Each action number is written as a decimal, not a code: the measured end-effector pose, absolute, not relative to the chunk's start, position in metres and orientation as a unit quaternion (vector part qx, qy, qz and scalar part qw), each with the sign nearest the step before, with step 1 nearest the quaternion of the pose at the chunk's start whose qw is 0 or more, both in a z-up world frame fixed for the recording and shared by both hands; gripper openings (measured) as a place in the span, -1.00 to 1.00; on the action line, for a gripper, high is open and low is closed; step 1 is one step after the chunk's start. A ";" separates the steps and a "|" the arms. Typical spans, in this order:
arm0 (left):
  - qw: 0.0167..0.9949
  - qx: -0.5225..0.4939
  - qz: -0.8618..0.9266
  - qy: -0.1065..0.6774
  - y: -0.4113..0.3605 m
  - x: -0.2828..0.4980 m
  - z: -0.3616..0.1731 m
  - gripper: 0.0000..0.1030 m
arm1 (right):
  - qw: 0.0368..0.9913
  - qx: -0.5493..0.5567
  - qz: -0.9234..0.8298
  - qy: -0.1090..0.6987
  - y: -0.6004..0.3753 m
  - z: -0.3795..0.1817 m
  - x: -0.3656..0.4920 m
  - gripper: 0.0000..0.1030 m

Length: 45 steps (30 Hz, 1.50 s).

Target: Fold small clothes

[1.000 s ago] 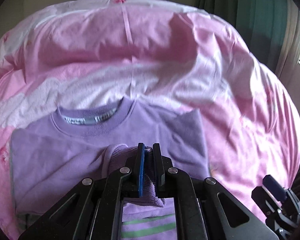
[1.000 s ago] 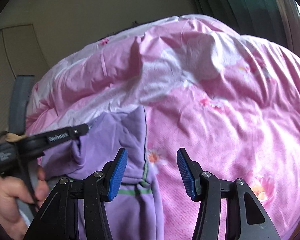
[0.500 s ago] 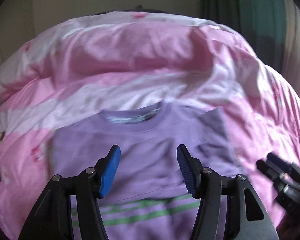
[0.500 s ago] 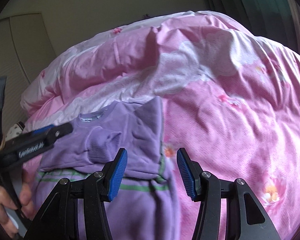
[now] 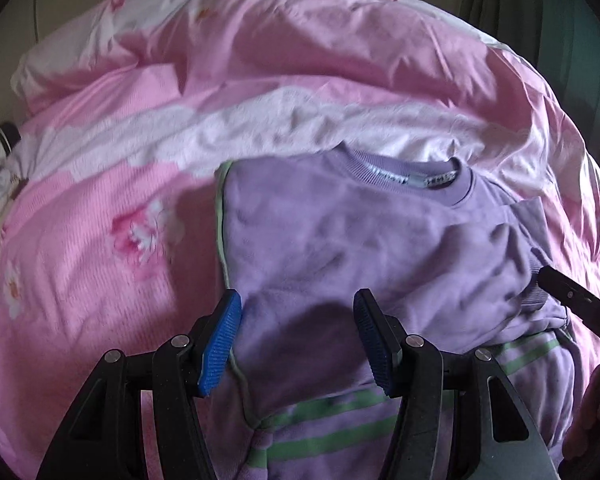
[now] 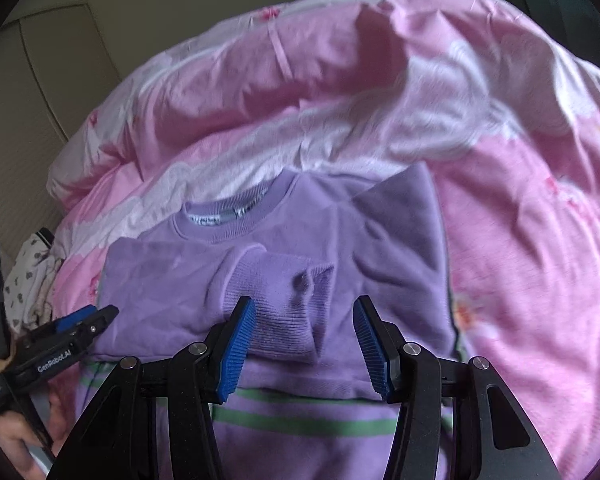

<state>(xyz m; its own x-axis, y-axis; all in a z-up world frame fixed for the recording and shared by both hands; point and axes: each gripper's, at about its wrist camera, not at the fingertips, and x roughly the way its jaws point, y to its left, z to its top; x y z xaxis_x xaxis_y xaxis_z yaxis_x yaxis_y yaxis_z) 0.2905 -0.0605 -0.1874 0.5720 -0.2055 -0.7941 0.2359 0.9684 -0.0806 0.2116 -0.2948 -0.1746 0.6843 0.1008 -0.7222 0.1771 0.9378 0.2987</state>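
On the far left, a patterned cloth [image 6: 32,276] lies bunched at the bed's edge, well apart from the work. Next comes the pink quilt [image 5: 100,264], and on it the purple top [image 5: 340,240], collar away from the cameras, green-striped hem [image 5: 332,436] nearest them.

A second ago the left gripper [image 5: 296,336] was pinched on the ribbed cuff [image 6: 276,292] and carrying the sleeve across the chest. It has since let go and slid towards the top's left side: its blue pads now stand apart with nothing pressed between them, over the green-piped side seam [image 5: 222,248]. The sleeve lies folded across the body, the cuff resting near the middle.

To the right, the right gripper [image 6: 300,344] has come over the cuff from the top's right edge, and its jaws have just been closing a little. They are not shut: the pads hang apart, with the cuff seen in the gap but not visibly gripped. Whether the pads touch the cloth I cannot tell.

Both sleeves seem to be turned in, the right one showing as a darker flap [image 6: 396,208] by the shoulder. So the side folds look done. What probably remains is doubling hem to collar, with each gripper taking a lower corner.
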 end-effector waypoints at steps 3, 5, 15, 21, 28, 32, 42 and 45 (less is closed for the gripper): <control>0.888 0.026 -0.120 0.444 -0.059 0.288 -0.197 0.13 | 0.896 0.166 -0.013 0.412 -0.291 -0.184 0.214 -0.67; 0.889 0.040 -0.102 0.444 -0.059 0.287 -0.202 0.16 | 0.894 0.146 -0.027 0.422 -0.289 -0.191 0.210 -0.78; 0.892 0.012 -0.087 0.443 -0.038 0.283 -0.199 0.35 | 0.898 0.129 -0.039 0.419 -0.284 -0.189 0.198 -0.76; 0.901 0.018 -0.116 0.418 -0.042 0.261 -0.179 0.35 | 0.918 0.105 -0.026 0.382 -0.269 -0.168 0.187 -0.49; 0.893 0.026 -0.095 0.438 -0.034 0.253 -0.199 0.38 | 0.915 0.093 -0.020 0.392 -0.261 -0.166 0.180 -0.39; 0.894 0.004 -0.081 0.441 -0.017 0.247 -0.202 0.39 | 0.914 0.089 -0.031 0.395 -0.263 -0.164 0.157 -0.39; 0.900 0.004 -0.102 0.423 -0.007 0.192 -0.185 0.35 | 0.921 0.088 -0.051 0.377 -0.262 -0.155 0.078 -0.20; 0.897 -0.001 -0.098 0.431 0.000 0.169 -0.188 0.35 | 0.921 0.077 -0.066 0.375 -0.263 -0.153 0.057 -0.05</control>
<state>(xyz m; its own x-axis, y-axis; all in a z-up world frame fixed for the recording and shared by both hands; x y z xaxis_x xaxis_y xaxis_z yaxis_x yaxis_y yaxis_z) 0.1686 -0.0001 -0.1883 0.6100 -0.1763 -0.7726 0.1750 0.9808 -0.0857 0.0573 -0.2631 -0.1535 0.7097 -0.0640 -0.7016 0.1793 0.9795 0.0921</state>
